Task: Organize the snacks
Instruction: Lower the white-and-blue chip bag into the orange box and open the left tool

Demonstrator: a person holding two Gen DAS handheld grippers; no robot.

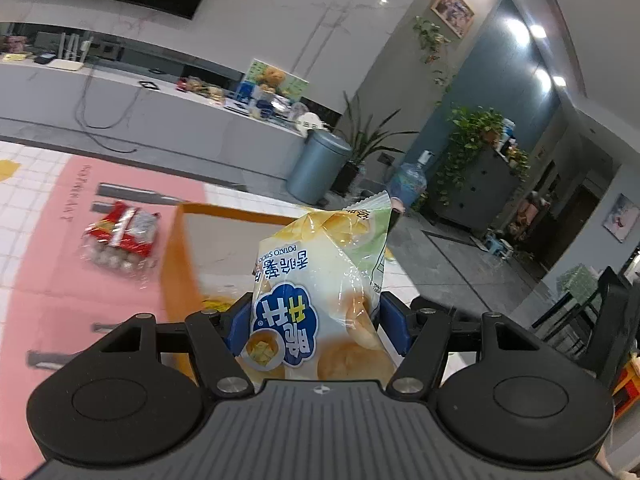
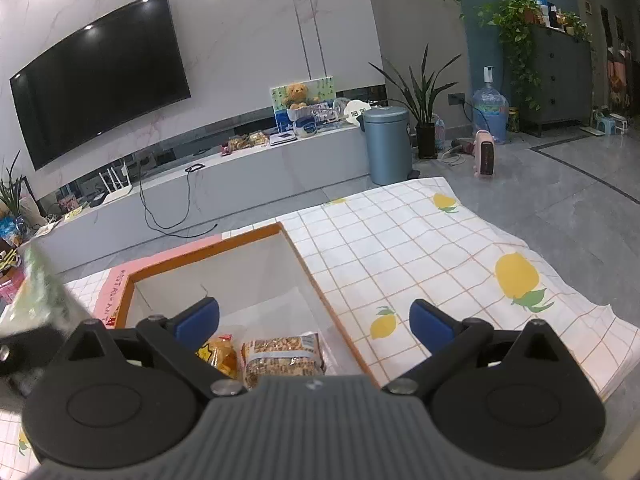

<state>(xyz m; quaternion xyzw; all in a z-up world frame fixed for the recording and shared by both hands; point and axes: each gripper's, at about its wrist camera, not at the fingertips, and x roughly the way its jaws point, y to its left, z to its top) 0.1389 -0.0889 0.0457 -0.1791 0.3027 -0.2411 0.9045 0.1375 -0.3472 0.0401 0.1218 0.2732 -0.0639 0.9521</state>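
Note:
My left gripper (image 1: 316, 322) is shut on a pale yellow-green potato stick bag (image 1: 320, 280) and holds it upright above the orange-rimmed box (image 1: 180, 264). A red snack pack (image 1: 120, 236) lies on the pink mat left of the box. My right gripper (image 2: 314, 322) is open and empty, hovering over the box's right rim (image 2: 312, 276). Inside the box lie a yellow snack pack (image 2: 220, 354) and a brown cracker pack (image 2: 284, 356). A blurred edge of the held bag (image 2: 40, 292) shows at the left of the right wrist view.
The box stands on a white lemon-print cloth (image 2: 420, 248) over a low table. A pink mat (image 1: 60, 280) lies left of the box. Beyond are a TV bench (image 2: 240, 172), a blue bin (image 2: 388, 144) and a plant (image 2: 424, 104).

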